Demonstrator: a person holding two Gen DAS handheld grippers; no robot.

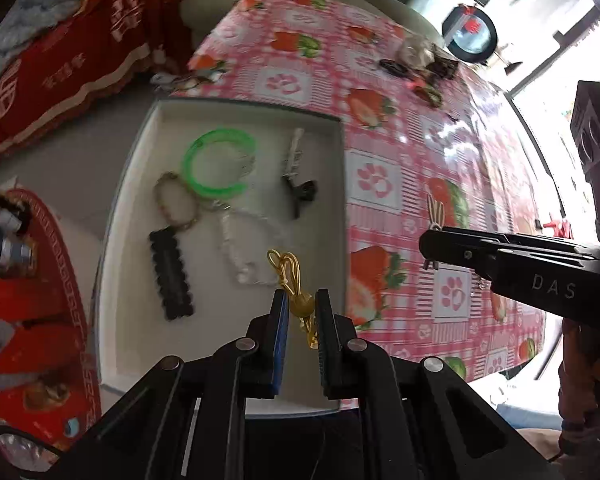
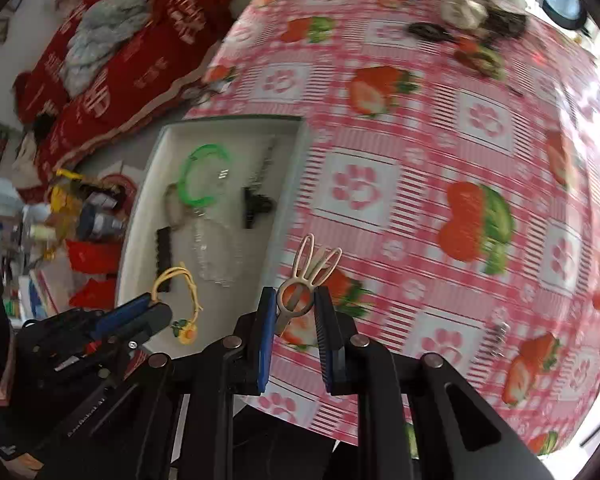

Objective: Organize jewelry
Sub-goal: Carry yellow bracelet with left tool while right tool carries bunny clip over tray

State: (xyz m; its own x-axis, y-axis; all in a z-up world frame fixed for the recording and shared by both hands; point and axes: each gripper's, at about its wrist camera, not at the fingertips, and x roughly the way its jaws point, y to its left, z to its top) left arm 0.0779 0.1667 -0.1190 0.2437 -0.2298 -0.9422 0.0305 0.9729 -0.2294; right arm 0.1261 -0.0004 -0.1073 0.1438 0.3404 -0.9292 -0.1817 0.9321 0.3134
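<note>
My left gripper [image 1: 302, 300] is shut on a yellow cord charm [image 1: 296, 292] and hangs over the near part of a white tray [image 1: 140, 152]. In the tray lie a green open bangle [image 1: 216, 164], a black comb-like clip [image 1: 170, 276], a clear bead bracelet [image 1: 244, 244] and a black hair clip [image 1: 300, 192]. My right gripper [image 2: 294, 300] is shut on a beige rabbit-ear hair clip [image 2: 304, 276], above the strawberry tablecloth [image 2: 420, 160] just right of the tray [image 2: 156, 160]. The right wrist view also shows the left gripper [image 2: 148, 312] with the yellow charm [image 2: 184, 304].
A small pile of further jewelry [image 1: 420, 64] lies at the far side of the table. A small silvery piece [image 2: 498, 336] lies on the cloth at the right. Red cushions [image 1: 60, 60] and cluttered packets [image 1: 20, 280] sit left of the tray. A person's hand [image 1: 592, 380] holds the right tool.
</note>
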